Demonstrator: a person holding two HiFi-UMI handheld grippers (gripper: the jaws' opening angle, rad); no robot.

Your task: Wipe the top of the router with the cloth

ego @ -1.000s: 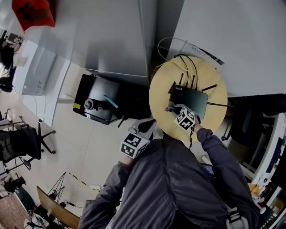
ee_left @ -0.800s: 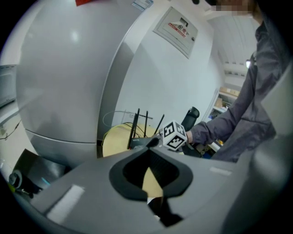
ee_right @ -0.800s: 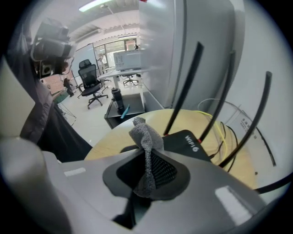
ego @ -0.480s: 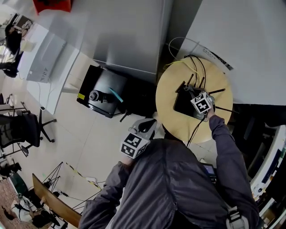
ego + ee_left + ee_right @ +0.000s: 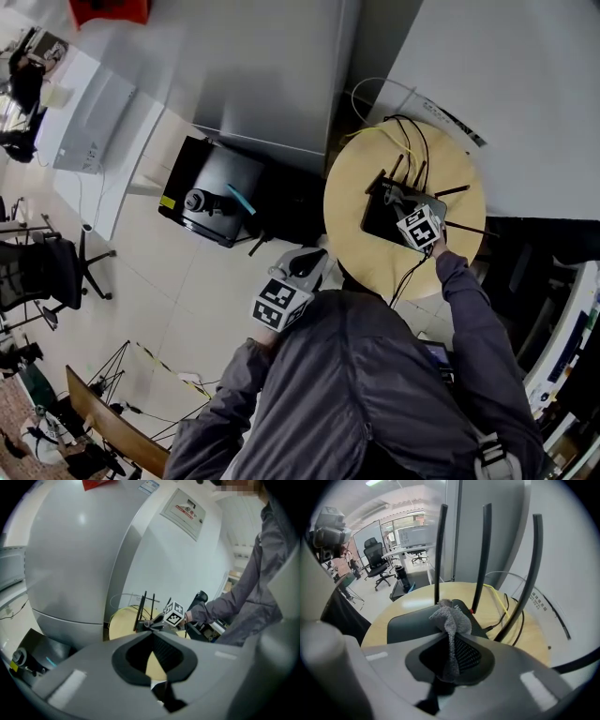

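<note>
Pinching the soft cloth (image 5: 451, 617) mid-fold in right tongs (image 5: 453, 638), I am pressing it on the router (image 5: 411, 623); left tongs (image 5: 152, 633) pressed together.

Round table (image 5: 349, 208), office chair (image 5: 42, 281), perhaps toolbox (image 5: 211, 202)

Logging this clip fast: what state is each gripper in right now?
Left gripper: shut, holding nothing.
Right gripper: shut on the cloth, at the router.

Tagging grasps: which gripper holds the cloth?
The right gripper, jaws shut on the grey cloth over the router; the left gripper holds nothing.
</note>
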